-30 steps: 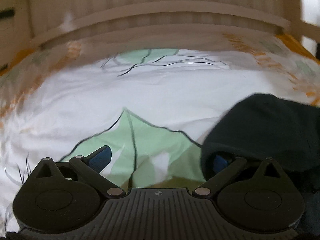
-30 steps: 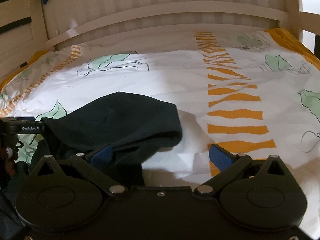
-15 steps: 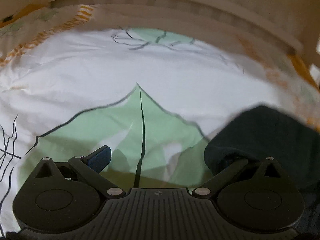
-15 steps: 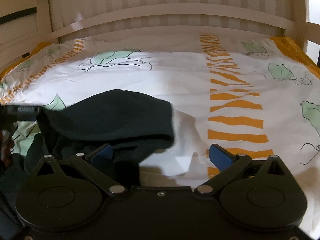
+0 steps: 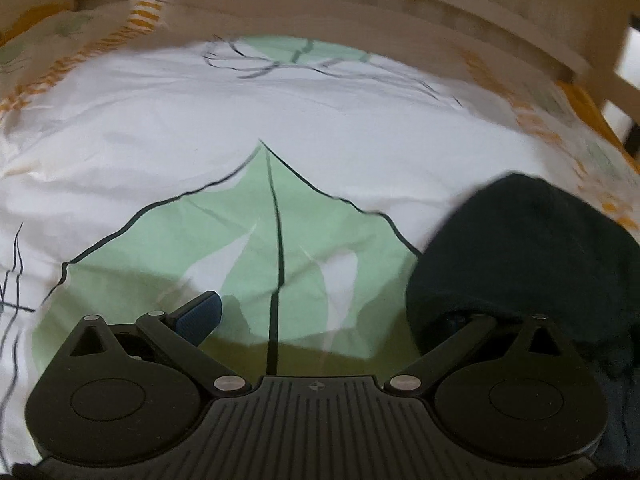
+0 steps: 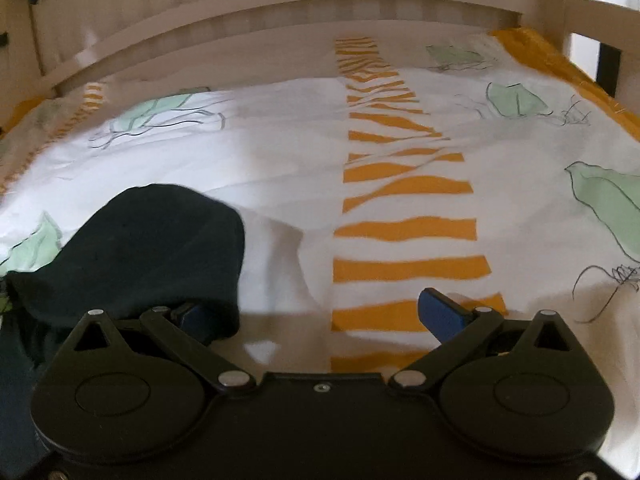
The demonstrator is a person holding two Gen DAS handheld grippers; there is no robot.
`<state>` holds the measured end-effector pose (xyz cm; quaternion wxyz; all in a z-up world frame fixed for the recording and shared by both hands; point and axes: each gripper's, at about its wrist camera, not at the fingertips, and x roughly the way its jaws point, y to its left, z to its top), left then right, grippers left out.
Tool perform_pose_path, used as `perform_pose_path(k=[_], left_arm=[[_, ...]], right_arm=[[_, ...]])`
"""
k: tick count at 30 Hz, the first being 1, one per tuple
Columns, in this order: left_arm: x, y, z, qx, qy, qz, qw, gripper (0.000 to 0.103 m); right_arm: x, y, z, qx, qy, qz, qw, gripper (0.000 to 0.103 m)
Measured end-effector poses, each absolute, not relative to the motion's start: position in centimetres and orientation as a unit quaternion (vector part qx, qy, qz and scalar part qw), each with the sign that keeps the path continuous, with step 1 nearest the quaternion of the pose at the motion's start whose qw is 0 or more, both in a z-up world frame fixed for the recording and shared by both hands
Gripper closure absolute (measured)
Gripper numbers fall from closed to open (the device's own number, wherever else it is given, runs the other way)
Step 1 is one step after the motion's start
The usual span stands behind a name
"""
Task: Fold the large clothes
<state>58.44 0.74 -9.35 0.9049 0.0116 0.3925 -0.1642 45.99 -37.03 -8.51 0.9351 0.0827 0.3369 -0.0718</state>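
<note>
garment (image 6: 132, 248): dark, bunched on bed (image 6: 280, 152) | left tool (image 5: 332, 316): spread, low | right tool (image 6: 316, 316): spread, low

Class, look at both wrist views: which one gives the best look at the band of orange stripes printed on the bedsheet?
The right wrist view. The orange stripe band runs sharp and unbroken up the middle of the bedsheet, from the jaws to the headboard. The left wrist view catches only blurred orange patches near its edges.

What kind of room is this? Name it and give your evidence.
Most likely a bedroom: the dark garment lies on a bed with a leaf-and-stripe printed sheet, and a pale slatted wooden headboard stands behind it.
</note>
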Motion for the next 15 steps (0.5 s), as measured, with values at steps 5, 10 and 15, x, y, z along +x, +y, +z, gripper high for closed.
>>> perform_pose_path(k=[5, 10, 15], left_arm=[[56.4, 2.6, -7.1, 0.024, 0.412, -0.221, 0.884, 0.0], [54.5, 3.9, -3.7, 0.008, 0.388, -0.256, 0.885, 0.0], [56.2, 1.8, -1.5, -0.035, 0.356, -0.274, 0.893, 0.0]], right_arm=[[43.6, -37.0, -7.6, 0.05, 0.355, -0.012, 0.933, 0.001], [41.7, -37.0, -5.7, 0.066, 0.321, 0.04, 0.944, 0.001], [43.0, -36.2, -3.2, 0.084, 0.25, 0.032, 0.964, 0.001]])
